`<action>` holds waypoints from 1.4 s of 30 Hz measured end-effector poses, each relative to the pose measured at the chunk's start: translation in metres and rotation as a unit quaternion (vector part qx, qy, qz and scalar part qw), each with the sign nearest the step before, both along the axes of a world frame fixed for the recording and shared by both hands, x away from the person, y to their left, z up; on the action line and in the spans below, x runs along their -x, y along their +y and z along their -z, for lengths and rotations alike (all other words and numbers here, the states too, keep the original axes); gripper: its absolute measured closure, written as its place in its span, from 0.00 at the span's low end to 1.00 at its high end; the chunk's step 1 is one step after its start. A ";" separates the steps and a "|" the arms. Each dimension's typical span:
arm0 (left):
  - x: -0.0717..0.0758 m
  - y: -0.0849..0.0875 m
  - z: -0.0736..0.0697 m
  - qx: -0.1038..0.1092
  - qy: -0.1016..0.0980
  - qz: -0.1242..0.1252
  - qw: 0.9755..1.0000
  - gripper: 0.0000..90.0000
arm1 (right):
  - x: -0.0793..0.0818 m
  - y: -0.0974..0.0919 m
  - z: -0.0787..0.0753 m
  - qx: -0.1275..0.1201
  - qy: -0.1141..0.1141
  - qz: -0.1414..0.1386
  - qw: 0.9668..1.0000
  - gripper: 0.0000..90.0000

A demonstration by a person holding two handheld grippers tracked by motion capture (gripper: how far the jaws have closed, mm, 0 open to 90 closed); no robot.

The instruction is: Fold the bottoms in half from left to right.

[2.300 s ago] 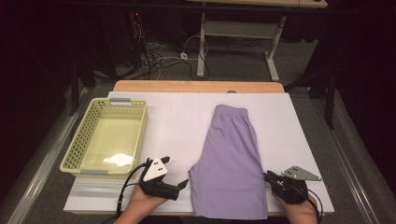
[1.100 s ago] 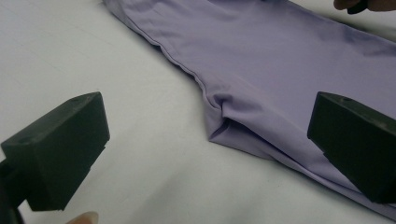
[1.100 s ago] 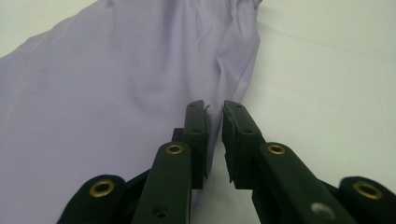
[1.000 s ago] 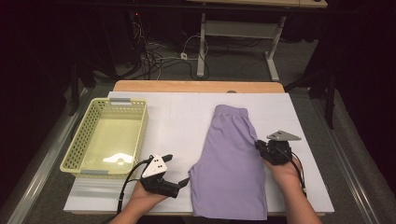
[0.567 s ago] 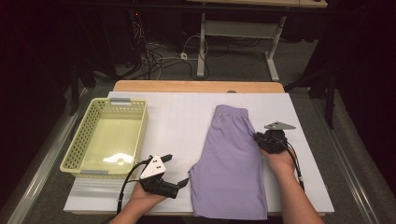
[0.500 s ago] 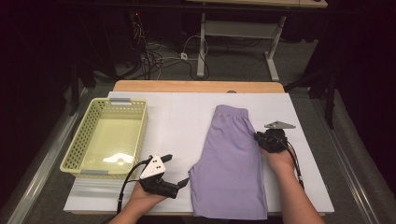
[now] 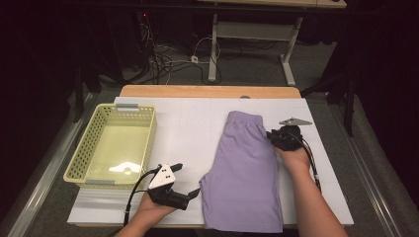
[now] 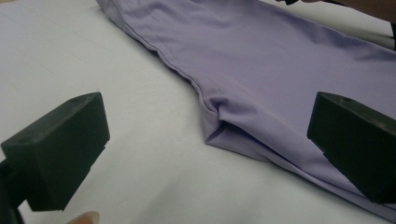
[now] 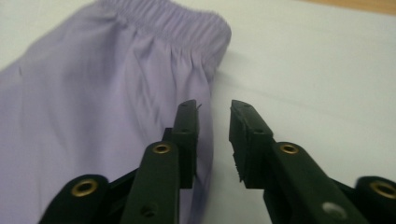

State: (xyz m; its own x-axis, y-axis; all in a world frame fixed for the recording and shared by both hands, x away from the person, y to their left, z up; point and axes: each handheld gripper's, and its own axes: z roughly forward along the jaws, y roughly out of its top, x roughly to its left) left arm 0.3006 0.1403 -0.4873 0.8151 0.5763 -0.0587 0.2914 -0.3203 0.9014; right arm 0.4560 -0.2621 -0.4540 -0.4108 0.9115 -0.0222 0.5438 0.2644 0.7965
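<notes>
Purple shorts (image 7: pixel 244 168) lie flat on the white table cover (image 7: pixel 188 123), waistband at the far end. My left gripper (image 7: pixel 187 179) rests at the shorts' near left edge, its jaws open wide. In the left gripper view, the left gripper (image 8: pixel 210 130) frames a fold at the hem of the shorts (image 8: pixel 261 60). My right gripper (image 7: pixel 272 137) sits at the shorts' right edge just below the waistband. Its jaws have just been opening. In the right gripper view, the right gripper (image 9: pixel 214 107) stands a little apart over the side edge of the shorts (image 9: pixel 93 102), with no cloth pinched.
A pale yellow mesh basket (image 7: pixel 81 153) stands at the left of the table. The wooden table edge (image 7: pixel 207 91) runs along the back. Cables and desk legs lie on the dark floor beyond. White cover stretches between basket and shorts.
My right gripper has moved away from me along the shorts' right edge toward the waistband, and its jaws have parted slightly. The left gripper has stayed put.
</notes>
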 end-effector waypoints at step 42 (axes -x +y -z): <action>0.001 0.000 0.000 0.000 -0.003 0.005 1.000 0.00 | -0.062 0.024 0.004 -0.015 0.052 0.004 0.999 0.42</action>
State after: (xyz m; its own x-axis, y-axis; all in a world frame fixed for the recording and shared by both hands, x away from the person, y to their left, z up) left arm 0.2996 0.1400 -0.4874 0.8208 0.5687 -0.0533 0.2827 -0.3235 0.9030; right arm 0.5180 -0.2382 -0.4581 -0.4027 0.9141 0.0479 0.6262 0.2369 0.7428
